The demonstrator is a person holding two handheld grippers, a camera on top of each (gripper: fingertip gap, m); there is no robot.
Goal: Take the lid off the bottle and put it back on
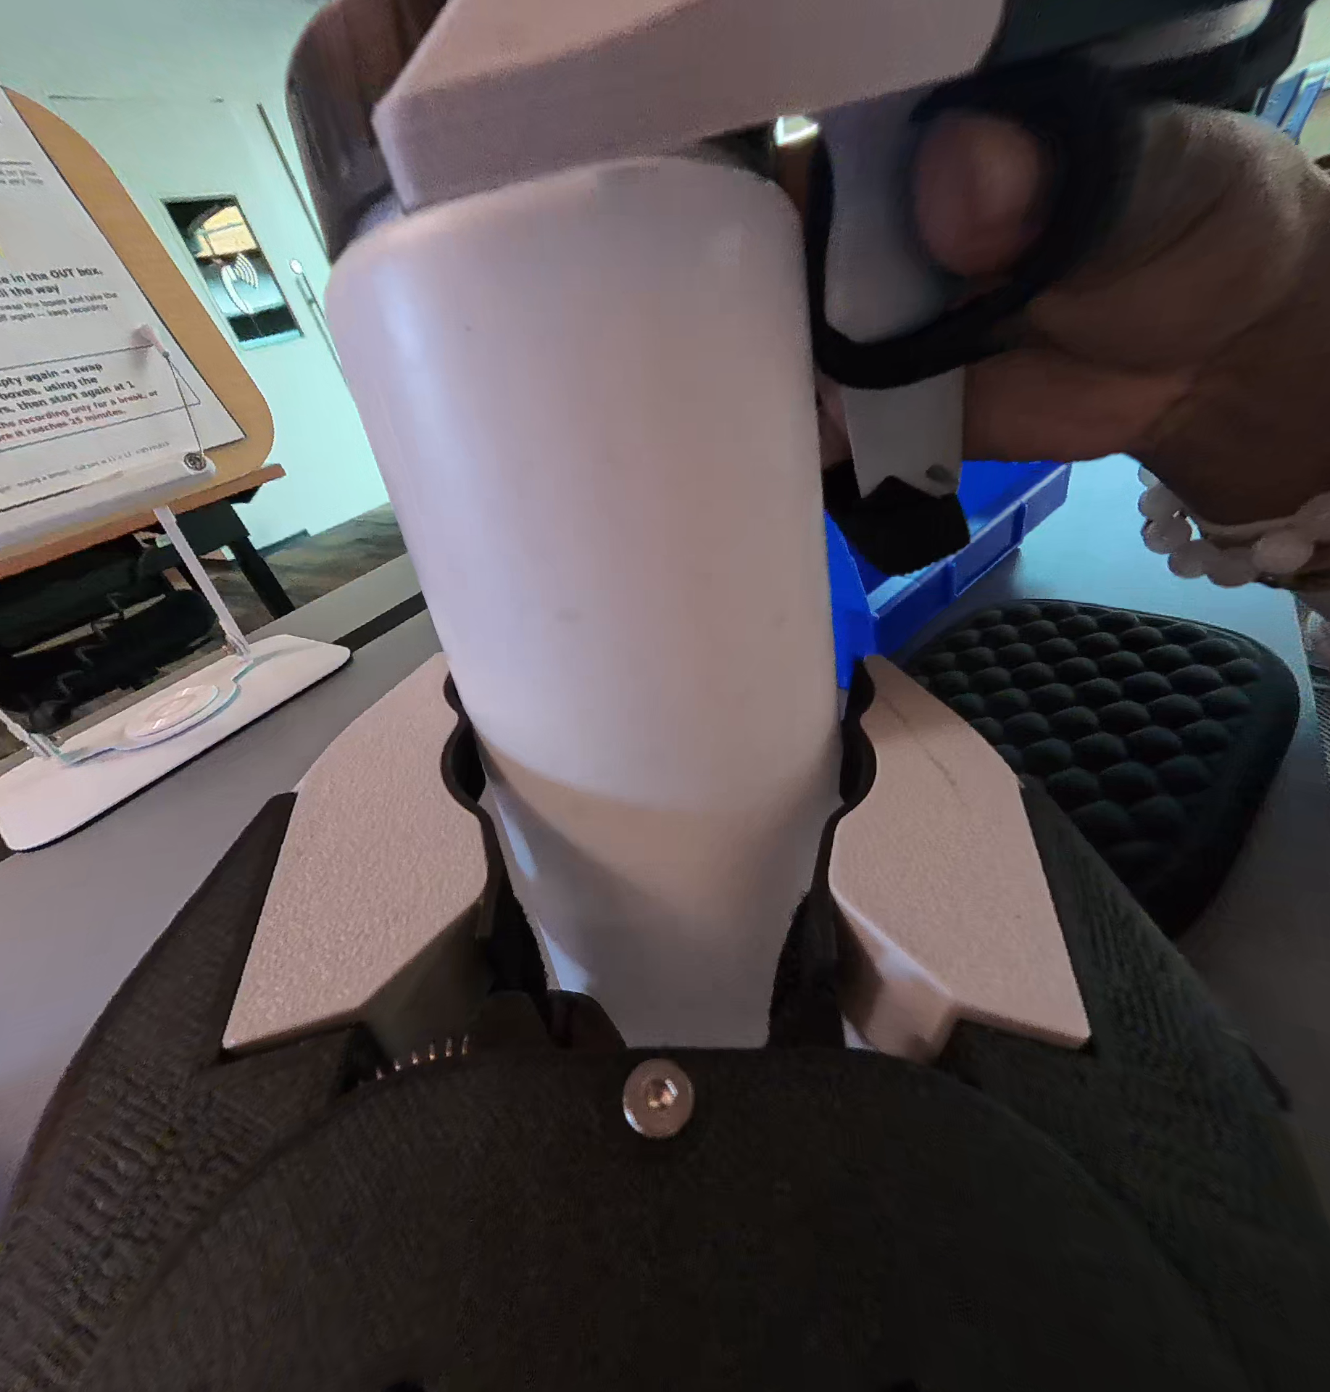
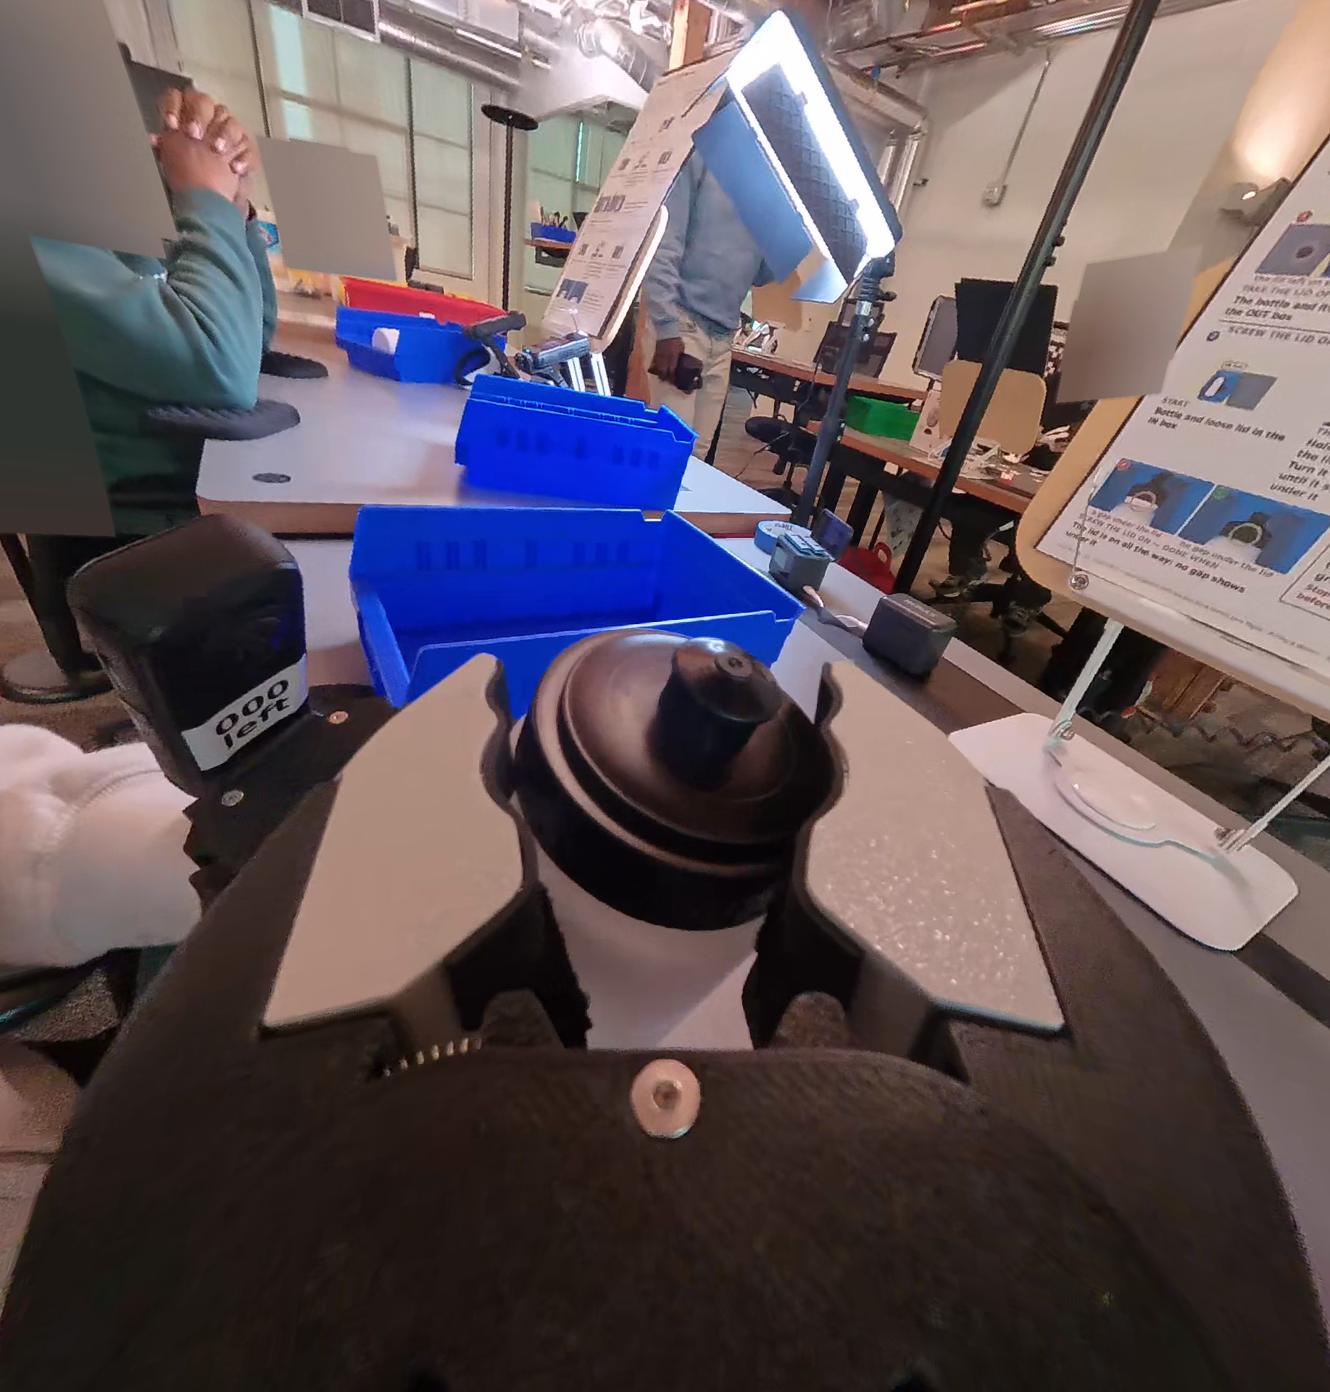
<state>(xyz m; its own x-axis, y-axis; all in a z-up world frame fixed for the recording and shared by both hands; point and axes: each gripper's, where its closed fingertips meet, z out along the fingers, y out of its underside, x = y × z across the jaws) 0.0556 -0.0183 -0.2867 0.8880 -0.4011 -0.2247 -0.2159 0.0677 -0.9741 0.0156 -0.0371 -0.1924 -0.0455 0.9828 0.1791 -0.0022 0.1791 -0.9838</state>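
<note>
Above the grey surface (image 2: 390,452), we see the white bottle (image 1: 601,482) clamped in our left tool (image 1: 658,723), its long axis meeting our right tool (image 2: 658,742), clenched around the black lid (image 2: 669,783).

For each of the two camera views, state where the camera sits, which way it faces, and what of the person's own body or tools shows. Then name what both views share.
Left wrist view: mounted on the left gripper, it faces along the white bottle held in its jaws, towards the right gripper above and the person's hand.
Right wrist view: mounted on the right gripper, it faces over the black lid towards the blue bin; a white sleeve shows at the left.
Shared: the bottle, the blue bin and a standing instruction sheet.
</note>
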